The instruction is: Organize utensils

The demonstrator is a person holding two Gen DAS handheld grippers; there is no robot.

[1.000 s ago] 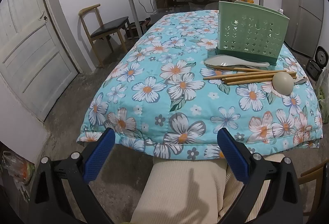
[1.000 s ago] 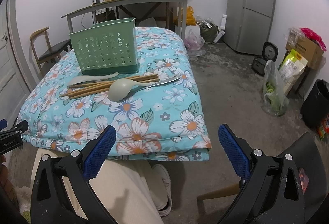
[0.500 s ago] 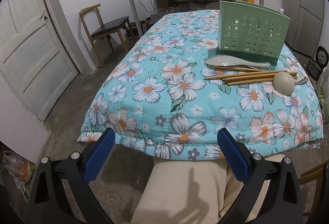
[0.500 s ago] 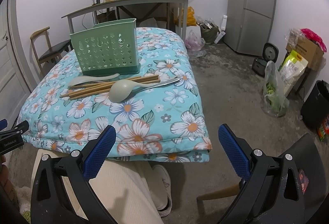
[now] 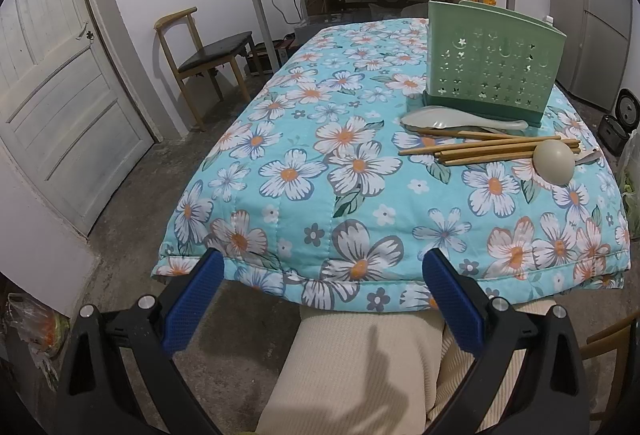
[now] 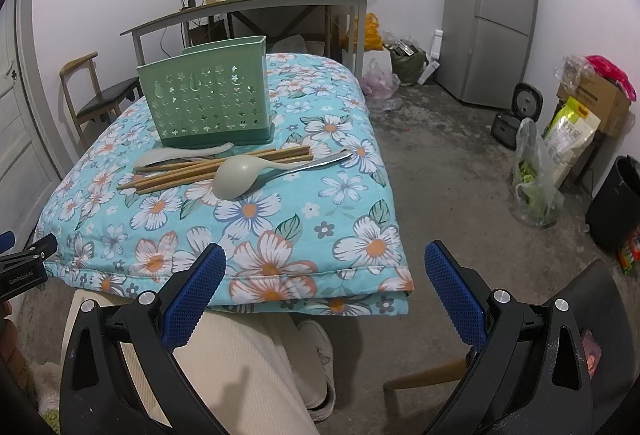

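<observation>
From the left wrist, the left gripper [image 5: 323, 277] is wide and holds nothing. The chopsticks [image 5: 488, 148] and big spoon [image 5: 554, 161] lie at two o'clock, beside the green holder [image 5: 494, 63].

From the right wrist, the right gripper [image 6: 325, 275] is wide too. The utensils sit at eleven o'clock, ready to be picked up.

Green perforated holder [image 6: 208, 103] stands upright on the quilt. At its 6 o'clock: pale scoop [image 6: 180, 154], wooden chopsticks [image 6: 208, 171], a big pale ladle [image 6: 236, 177], all lying flat.
</observation>
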